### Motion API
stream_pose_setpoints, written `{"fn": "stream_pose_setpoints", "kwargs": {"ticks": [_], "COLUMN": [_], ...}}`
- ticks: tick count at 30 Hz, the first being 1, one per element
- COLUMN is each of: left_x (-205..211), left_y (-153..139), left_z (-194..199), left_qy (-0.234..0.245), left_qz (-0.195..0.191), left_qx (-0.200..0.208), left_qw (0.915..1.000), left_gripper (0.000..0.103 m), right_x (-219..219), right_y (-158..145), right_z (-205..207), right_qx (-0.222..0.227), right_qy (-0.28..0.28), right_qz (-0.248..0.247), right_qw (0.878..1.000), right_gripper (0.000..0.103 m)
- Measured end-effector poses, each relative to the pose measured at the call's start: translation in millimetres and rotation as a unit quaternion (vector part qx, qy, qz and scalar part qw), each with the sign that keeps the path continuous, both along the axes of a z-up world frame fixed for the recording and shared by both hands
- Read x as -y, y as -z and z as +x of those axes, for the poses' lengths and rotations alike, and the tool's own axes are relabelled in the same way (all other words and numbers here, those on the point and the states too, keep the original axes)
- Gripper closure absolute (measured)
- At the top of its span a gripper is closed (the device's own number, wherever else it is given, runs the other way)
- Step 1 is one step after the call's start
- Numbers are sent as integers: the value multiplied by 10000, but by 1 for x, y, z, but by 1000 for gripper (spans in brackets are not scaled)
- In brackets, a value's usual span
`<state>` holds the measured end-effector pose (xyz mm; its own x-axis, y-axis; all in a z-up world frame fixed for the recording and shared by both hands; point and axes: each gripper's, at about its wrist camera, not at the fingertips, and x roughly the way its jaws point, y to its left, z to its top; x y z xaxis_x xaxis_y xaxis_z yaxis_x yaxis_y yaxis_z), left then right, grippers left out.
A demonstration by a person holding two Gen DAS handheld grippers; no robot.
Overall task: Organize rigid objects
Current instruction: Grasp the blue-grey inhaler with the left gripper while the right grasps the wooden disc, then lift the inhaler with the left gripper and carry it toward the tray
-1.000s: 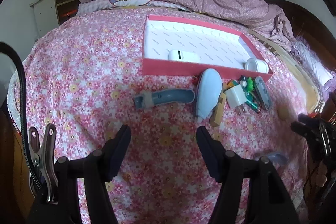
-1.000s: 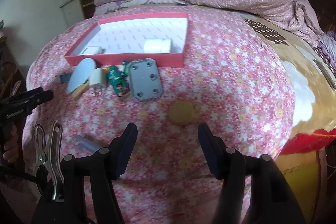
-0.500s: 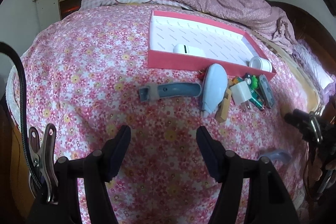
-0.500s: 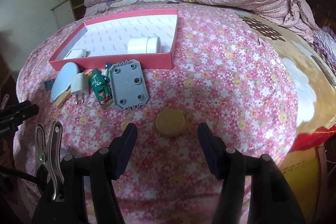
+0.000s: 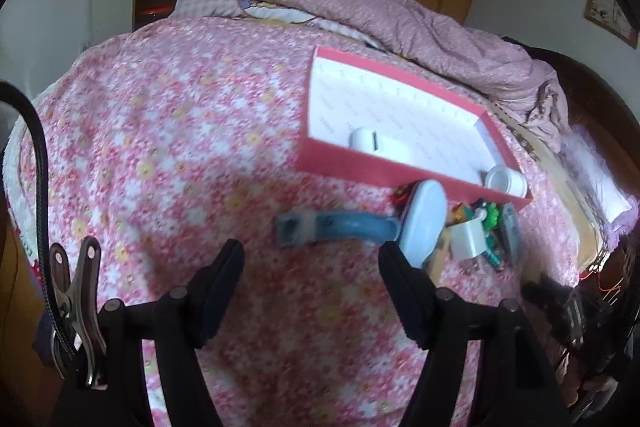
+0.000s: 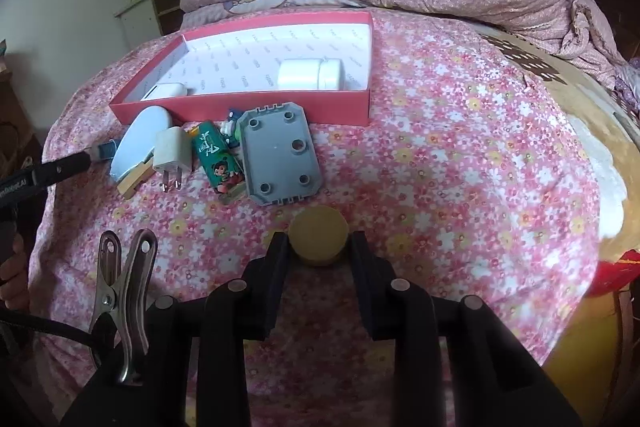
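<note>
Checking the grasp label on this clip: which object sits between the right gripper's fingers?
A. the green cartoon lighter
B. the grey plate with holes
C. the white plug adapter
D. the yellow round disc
D: in the right wrist view the yellow round disc lies between the right gripper fingers, whose jaws have just been closing around it.
</note>
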<state>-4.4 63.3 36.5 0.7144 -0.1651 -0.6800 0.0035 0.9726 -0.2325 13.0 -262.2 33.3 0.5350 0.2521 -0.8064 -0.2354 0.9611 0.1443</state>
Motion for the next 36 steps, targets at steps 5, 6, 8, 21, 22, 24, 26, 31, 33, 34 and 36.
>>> {"fn": "stream_pose_setpoints", "kwargs": {"ticks": [5, 6, 8, 21, 22, 24, 26, 31, 33, 34, 36], "left_x": [6, 8, 13, 15, 15, 13, 10, 2, -1, -2, -2], "left_y": [-3, -3, -3, 20, 20, 20, 18, 15, 15, 15, 16], "left_z": [9, 11, 13, 27, 26, 23, 17, -7, -11, -12, -10], "left_qy": [39, 39, 55, -455, -438, -315, -172, 92, 18, -43, -121], "left_qz": [-275, -270, -180, 348, 350, 349, 335, 461, 479, 473, 476], "left_qx": [73, 83, 109, 214, 225, 207, 188, 206, 216, 207, 168], "left_qw": [9996, 9996, 9998, 9981, 9982, 9987, 9991, 9987, 9986, 9987, 9987], "left_gripper": [28, 28, 28, 26, 26, 26, 26, 26, 26, 26, 26], "right_x": [3, 3, 3, 2, 2, 1, 1, 0, -1, -1, -1], "right_y": [1, 1, 0, 0, 0, 0, 0, 0, 0, 0, 1], "right_z": [-2, -2, -3, -5, -6, -7, -7, -6, -7, -7, -8], "right_qx": [-12, -15, -6, 58, 71, 87, 102, 130, 147, 153, 166], "right_qy": [9, 12, 16, 12, 8, -10, -23, -55, -64, -70, -79], "right_qz": [128, 139, 147, 97, 93, 92, 101, 160, 171, 178, 202], "right_qw": [9999, 9999, 9999, 9999, 9999, 9999, 9999, 9998, 9997, 9997, 9996], "right_gripper": [70, 70, 70, 70, 70, 68, 67, 63, 62, 61, 60]}}
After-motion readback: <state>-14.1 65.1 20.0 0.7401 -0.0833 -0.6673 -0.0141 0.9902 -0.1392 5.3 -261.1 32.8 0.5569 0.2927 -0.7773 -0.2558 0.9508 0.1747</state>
